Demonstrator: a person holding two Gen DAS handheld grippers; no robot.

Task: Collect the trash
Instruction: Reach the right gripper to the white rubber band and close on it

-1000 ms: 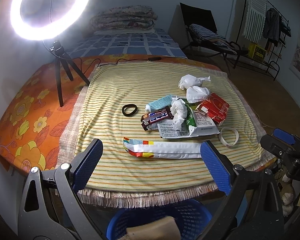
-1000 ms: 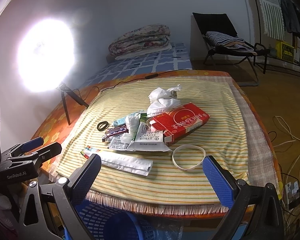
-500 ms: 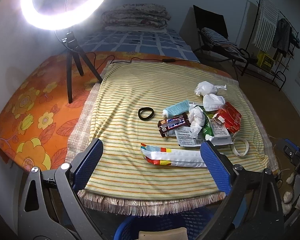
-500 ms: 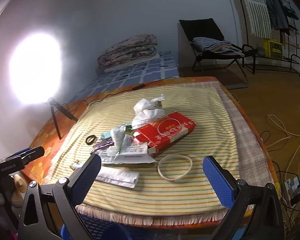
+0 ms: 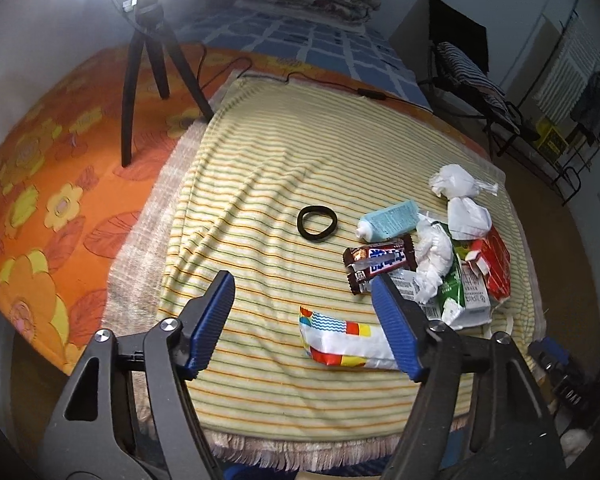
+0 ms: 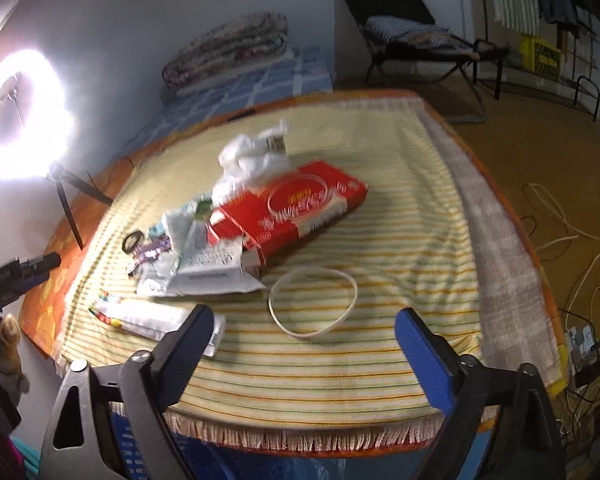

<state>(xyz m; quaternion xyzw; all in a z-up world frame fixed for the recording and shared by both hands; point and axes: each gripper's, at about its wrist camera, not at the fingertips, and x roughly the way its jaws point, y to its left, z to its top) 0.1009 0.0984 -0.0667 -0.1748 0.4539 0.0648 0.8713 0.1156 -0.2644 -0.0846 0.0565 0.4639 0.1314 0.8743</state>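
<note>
Trash lies on a yellow striped cloth [image 5: 260, 184]: a white wrapper with coloured squares [image 5: 340, 340], a chocolate bar wrapper [image 5: 378, 262], a blue tube [image 5: 390, 220], crumpled tissues [image 5: 434, 256], a white bag [image 5: 458, 188], a green-and-white pouch [image 5: 458, 292], a red box [image 5: 496, 260] and a black ring [image 5: 317, 222]. My left gripper [image 5: 304, 300] is open above the cloth's near part, beside the long wrapper. My right gripper [image 6: 304, 344] is open over the front edge, near a white elastic band [image 6: 313, 302]. The red box [image 6: 300, 204] and long wrapper [image 6: 156, 316] also show there.
A ring light on a tripod [image 5: 140, 60] stands at the left on the orange flowered sheet [image 5: 40, 184]. A blue basket [image 6: 132, 456] sits below the front edge. Folded blankets [image 6: 228, 52], a black chair [image 6: 400, 36] and floor cables [image 6: 572, 264] lie beyond.
Both grippers have moved forward and lower toward the cloth. The left view has swung left and closer to the long wrapper. The trash has not moved.
</note>
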